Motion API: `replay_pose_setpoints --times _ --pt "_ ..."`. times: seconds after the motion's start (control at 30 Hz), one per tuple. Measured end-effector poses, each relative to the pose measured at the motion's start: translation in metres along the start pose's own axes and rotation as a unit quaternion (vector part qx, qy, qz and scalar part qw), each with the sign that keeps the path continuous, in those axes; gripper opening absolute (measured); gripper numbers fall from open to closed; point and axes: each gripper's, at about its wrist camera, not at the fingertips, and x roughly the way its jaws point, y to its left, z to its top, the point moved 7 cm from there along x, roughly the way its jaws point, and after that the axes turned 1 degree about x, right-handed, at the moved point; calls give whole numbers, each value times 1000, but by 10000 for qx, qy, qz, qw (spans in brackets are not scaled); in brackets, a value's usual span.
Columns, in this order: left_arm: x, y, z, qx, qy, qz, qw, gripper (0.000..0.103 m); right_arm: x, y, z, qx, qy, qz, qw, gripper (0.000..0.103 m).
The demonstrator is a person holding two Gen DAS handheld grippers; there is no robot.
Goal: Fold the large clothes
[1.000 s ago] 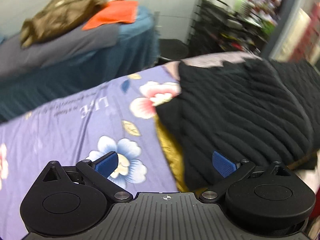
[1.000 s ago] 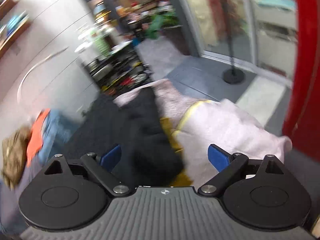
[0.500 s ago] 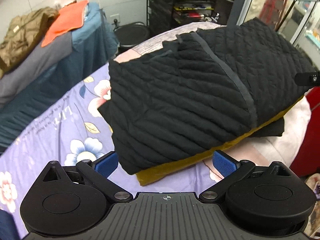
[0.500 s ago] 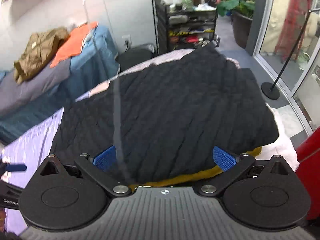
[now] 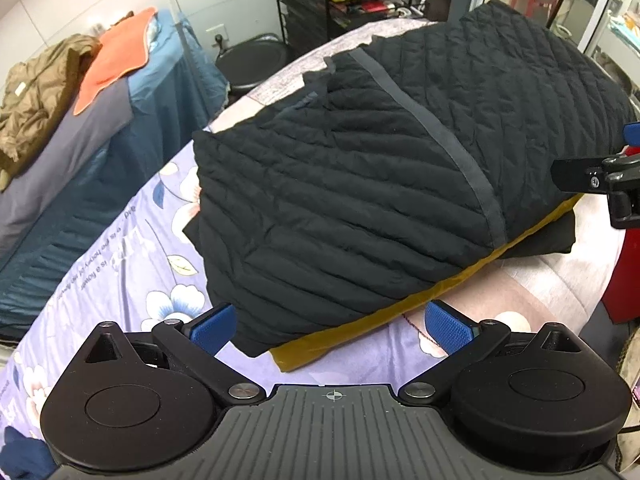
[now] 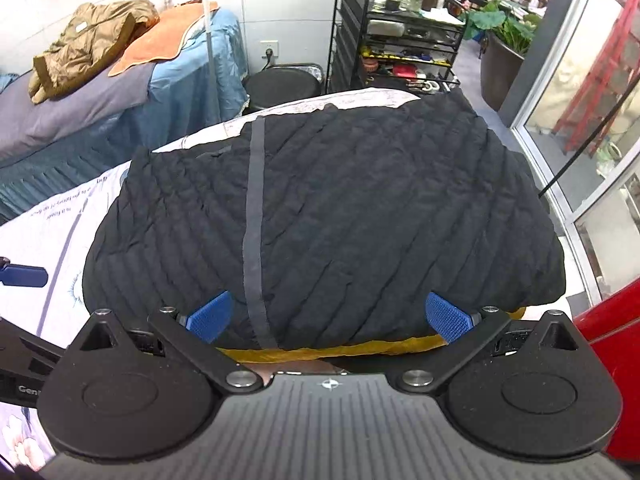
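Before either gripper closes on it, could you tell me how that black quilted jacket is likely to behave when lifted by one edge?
The black quilted jacket looks puffy and soft, so it would probably droop and unfold rather than hold its folded shape. Its padded bulk suggests it is light for its size. The mustard lining showing at the hem may be smooth, so layers could slide.

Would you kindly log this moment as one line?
black quilted jacket: folded on floral bedsheet | left claw: open, empty | right claw: open, empty

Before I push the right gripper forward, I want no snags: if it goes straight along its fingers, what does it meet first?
Most likely the near edge of the folded black quilted jacket, just ahead of the open right gripper, above its mustard lining. Depth is uncertain.
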Motion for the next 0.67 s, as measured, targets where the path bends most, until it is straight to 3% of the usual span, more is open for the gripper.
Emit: replay_pose_setpoints --times 0.4,0.67 --pt "7 -1 3 -251 103 -117 9996 103 7 2 -3 -149 142 -113 9997 103" --pt "6 -3 6 -179 -64 -88 9998 103 10 3 -4 -187 162 -201 9995 103"
